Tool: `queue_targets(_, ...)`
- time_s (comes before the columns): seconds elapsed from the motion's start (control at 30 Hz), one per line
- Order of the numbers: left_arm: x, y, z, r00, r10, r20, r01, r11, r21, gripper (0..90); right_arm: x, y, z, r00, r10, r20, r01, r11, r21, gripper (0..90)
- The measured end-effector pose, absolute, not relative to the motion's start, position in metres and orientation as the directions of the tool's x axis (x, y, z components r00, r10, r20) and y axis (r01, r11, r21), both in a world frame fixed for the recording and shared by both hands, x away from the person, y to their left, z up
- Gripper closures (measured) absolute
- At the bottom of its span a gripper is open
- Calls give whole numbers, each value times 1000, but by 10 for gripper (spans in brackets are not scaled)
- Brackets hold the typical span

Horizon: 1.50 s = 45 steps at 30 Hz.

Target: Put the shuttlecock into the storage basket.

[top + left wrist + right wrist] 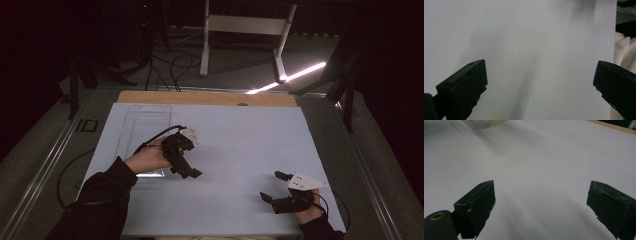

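Fingers of both grippers stand wide apart and hold nothing | high view: left gripper [186, 167] just beside clear plastic tray [145, 125] on white sheet [240, 135]; right gripper [275, 186] near front edge, well apart from tray | left gripper view: jaws over bare sheet [524, 37] | right gripper view: tray corner [482, 123] far off at top.

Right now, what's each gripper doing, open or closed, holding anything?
Left gripper: open, holding nothing, over the white sheet.
Right gripper: open, holding nothing, over the same sheet.
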<state>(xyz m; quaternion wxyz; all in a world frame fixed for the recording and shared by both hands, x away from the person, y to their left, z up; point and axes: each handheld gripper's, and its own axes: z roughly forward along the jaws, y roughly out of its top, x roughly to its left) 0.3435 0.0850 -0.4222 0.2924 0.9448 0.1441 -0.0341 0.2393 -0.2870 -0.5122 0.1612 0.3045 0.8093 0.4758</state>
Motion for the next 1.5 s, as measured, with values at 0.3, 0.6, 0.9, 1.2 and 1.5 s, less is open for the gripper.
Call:
queue_targets(0.3,327,73,-436,960,229,-161,280,-769,575,0,239,-287,-511,-764,644,22,332,365,870,83)
queue_targets(0.6,307,75,-446,962,220,-164,274,-743,611,0,238,-287,-511,-763,646,24,334,363,870,83)
queue_targets(0.9,285,86,-465,959,243,-145,280,-741,610,0,238,-287,-511,-764,645,17,328,367,870,83)
queue_targets(1.2,272,105,-476,957,245,-154,285,-709,645,0,238,-286,-511,-765,644,20,330,366,870,83)
queue_targets(1.5,265,124,-488,944,284,-170,323,-680,658,0,239,-286,-511,-764,645,19,330,366,870,83)
